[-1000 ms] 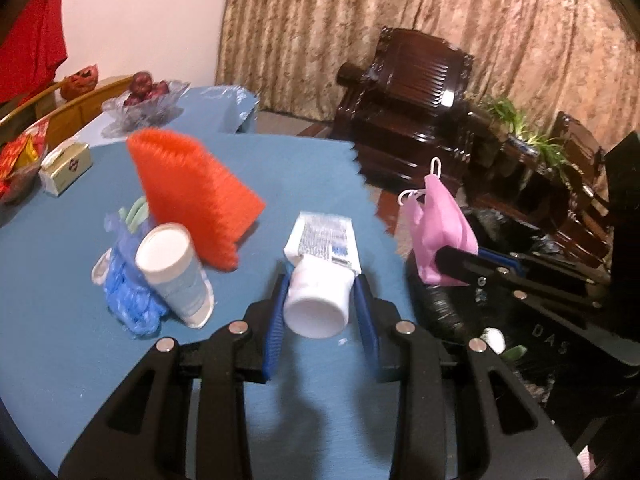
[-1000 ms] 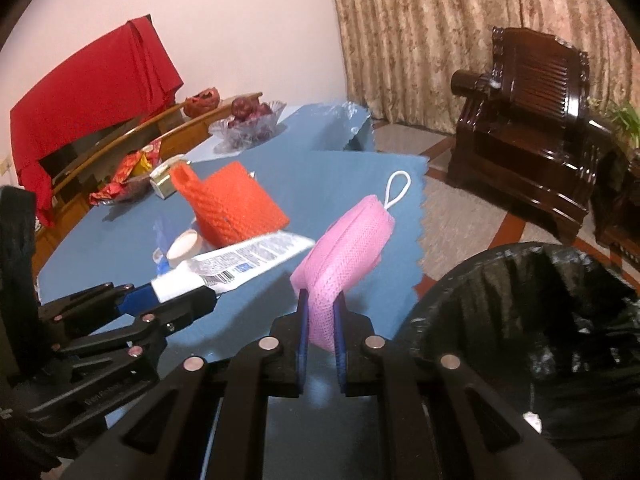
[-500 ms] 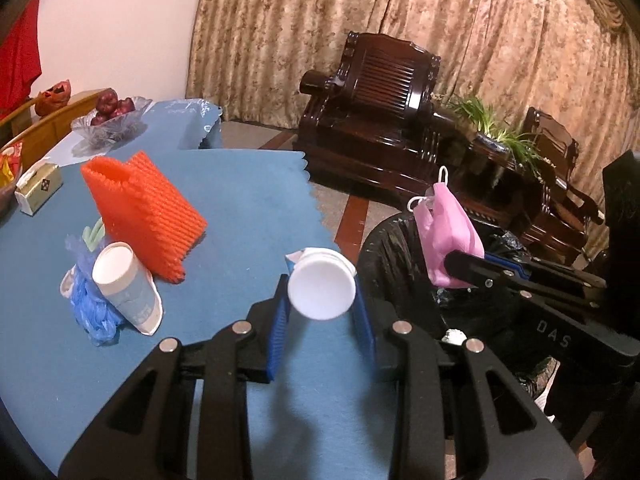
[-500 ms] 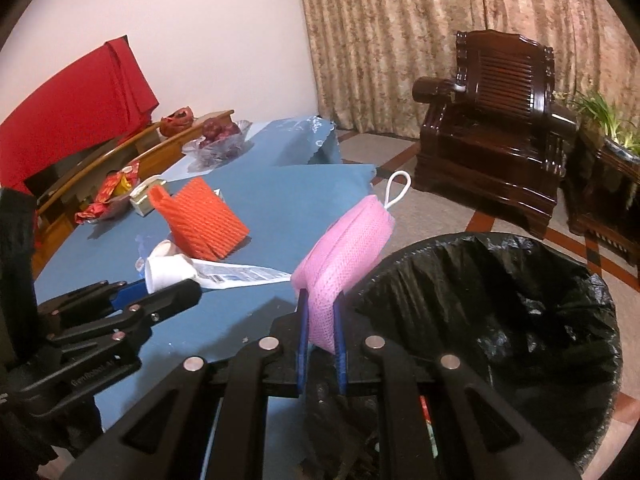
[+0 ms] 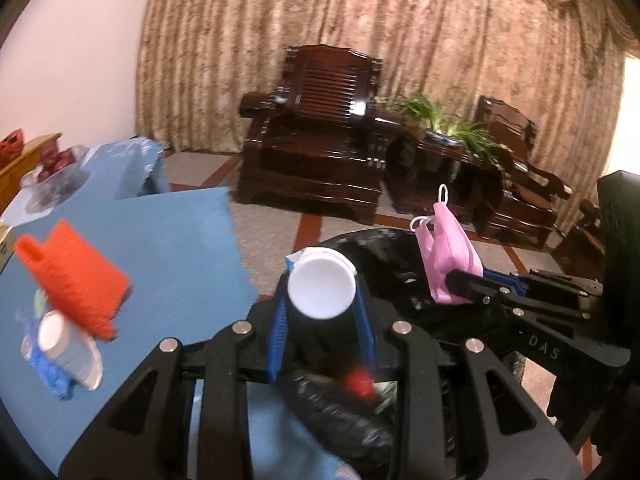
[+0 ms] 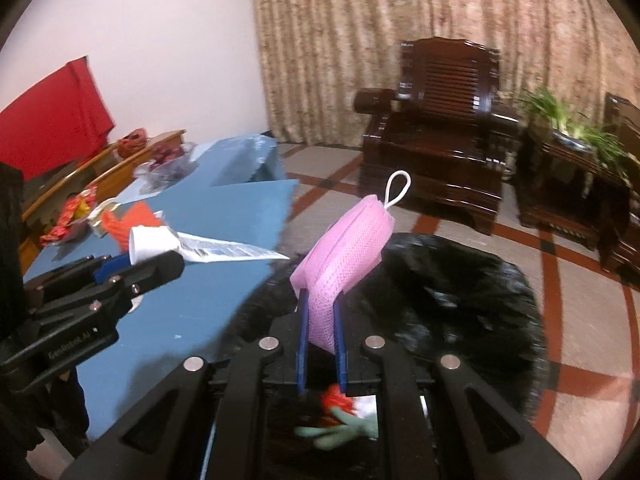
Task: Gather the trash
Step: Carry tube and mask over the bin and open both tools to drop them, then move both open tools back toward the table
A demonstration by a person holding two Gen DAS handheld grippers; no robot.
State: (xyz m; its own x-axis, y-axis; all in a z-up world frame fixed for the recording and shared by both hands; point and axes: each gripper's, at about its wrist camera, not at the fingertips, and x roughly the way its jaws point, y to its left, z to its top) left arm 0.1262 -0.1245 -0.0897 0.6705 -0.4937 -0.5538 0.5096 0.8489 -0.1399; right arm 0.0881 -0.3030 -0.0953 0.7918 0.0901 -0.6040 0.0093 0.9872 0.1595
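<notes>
My left gripper (image 5: pixel 322 312) is shut on a white tube (image 5: pixel 321 288), cap end toward the camera, held over the rim of the black trash bag (image 5: pixel 384 256). The tube also shows in the right wrist view (image 6: pixel 192 246), flat end pointing at the bag (image 6: pixel 460 288). My right gripper (image 6: pixel 321 332) is shut on a pink face mask (image 6: pixel 344 256) and holds it above the open bag. The mask shows in the left wrist view (image 5: pixel 448 256) too. An orange foam net (image 5: pixel 72 280), a paper cup (image 5: pixel 64 340) and blue crumpled trash (image 5: pixel 44 368) lie on the blue table (image 5: pixel 180 248).
Red and green trash (image 6: pixel 340 416) lies inside the bag. Dark wooden armchairs (image 6: pixel 436 120) and a planter (image 6: pixel 568 160) stand behind on the tiled floor. A fruit bowl (image 5: pixel 52 168) and snack packets (image 6: pixel 72 216) sit at the table's far side.
Both grippers have moved right, off the table toward the trash bag. The tube and the mask now hang over the bag's opening. Both grips are unchanged.
</notes>
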